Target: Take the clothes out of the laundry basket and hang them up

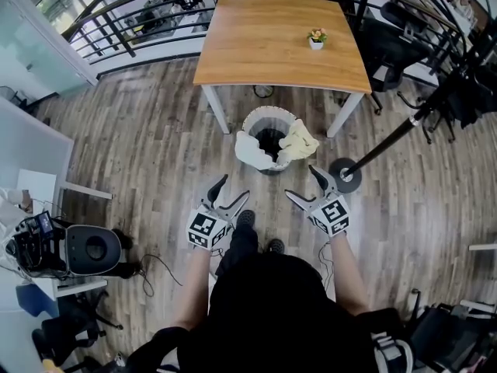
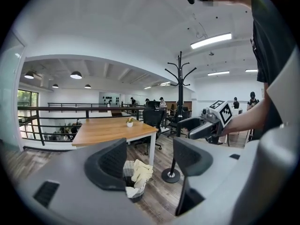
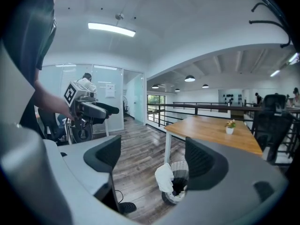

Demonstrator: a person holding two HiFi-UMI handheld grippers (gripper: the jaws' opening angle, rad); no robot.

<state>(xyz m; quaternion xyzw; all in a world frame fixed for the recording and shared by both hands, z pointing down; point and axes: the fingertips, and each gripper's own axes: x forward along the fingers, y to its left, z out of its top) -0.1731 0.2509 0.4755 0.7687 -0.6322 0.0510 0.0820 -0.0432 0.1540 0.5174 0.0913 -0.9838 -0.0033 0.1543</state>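
Head view, L to R.

Left tongs: held over the floor in front of the person, pointed toward the laundry basket. Jaws are seen spread wide in the left gripper view; nothing is gripped, and only the basket and floor are seen through the gap, well beyond.

Laundry basket: round, light-coloured, set upright on the floor just off the near edge of the table, between its two near legs. Not touched by either tongs.

Clothes: both are in the basket. A white cloth is draped over the basket's left rim, hanging outside. A pale yellow cloth is bunched over the right rim. The middle of the basket appears dark; further contents cannot be made out.

Table: wooden top, white legs. One small flower pot is noted near its right edge.

Right tongs: held level w/ the left tongs, well apart from them, also aimed at the basket. Jaws are seen wide apart in the right gripper view; nothing is between the pads, basket visible beyond.

Coat stand: round base on the floor, right of the basket, near the table's near right leg; pole leaning off to upper right in this view. No garment is seen on it.
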